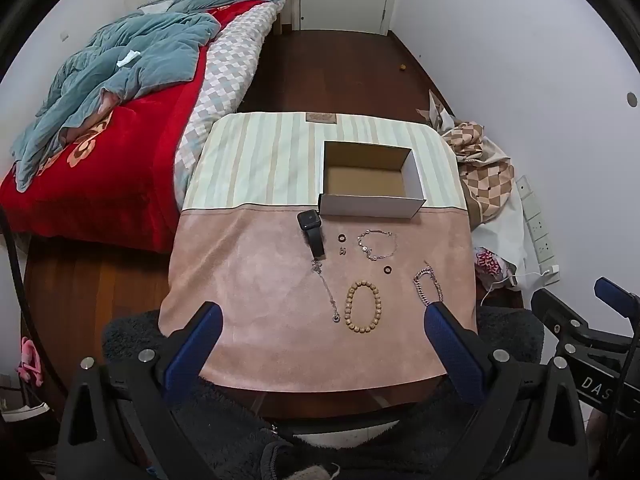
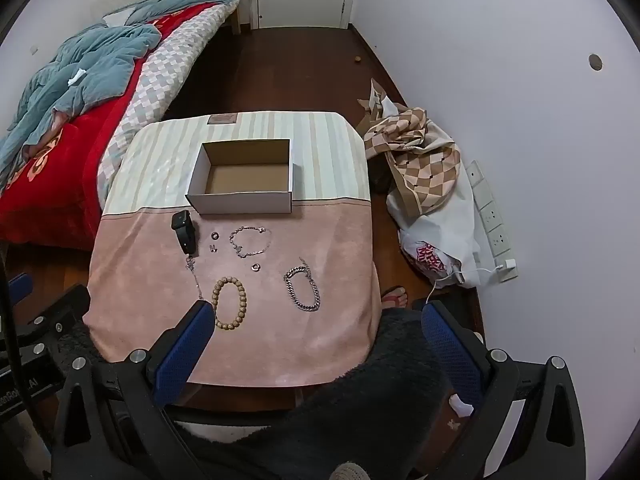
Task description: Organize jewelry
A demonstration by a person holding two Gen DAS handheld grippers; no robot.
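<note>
Two hand-held grippers are hovering over the near edge of a cloth-covered surface (image 1: 248, 272), both with blue-padded fingers spread wide and gripping nothing. The left hand-held gripper (image 1: 322, 322) is framing a wooden bead bracelet (image 1: 363, 307) and a thin silver chain (image 1: 328, 292) between its fingers without touching them; its right fingertip (image 1: 434, 312) is overlapping the near end of a chunky silver link bracelet (image 1: 429, 285) in the view, though contact cannot be confirmed. The right hand-held gripper (image 2: 316, 314) is hanging above the same edge, its left fingertip (image 2: 202, 310) sitting just beside the bead bracelet. Farther back, a black smartwatch (image 1: 310, 230), two small dark rings (image 1: 341, 237) (image 1: 387, 269), a tiny pair of earrings (image 1: 343, 251) and a delicate charm bracelet (image 1: 378, 244) are lying on the pink cloth, just in front of an open cardboard box (image 1: 372, 200), which is standing empty. A bed (image 1: 100, 160) with red bedding is lying to the left.
</note>
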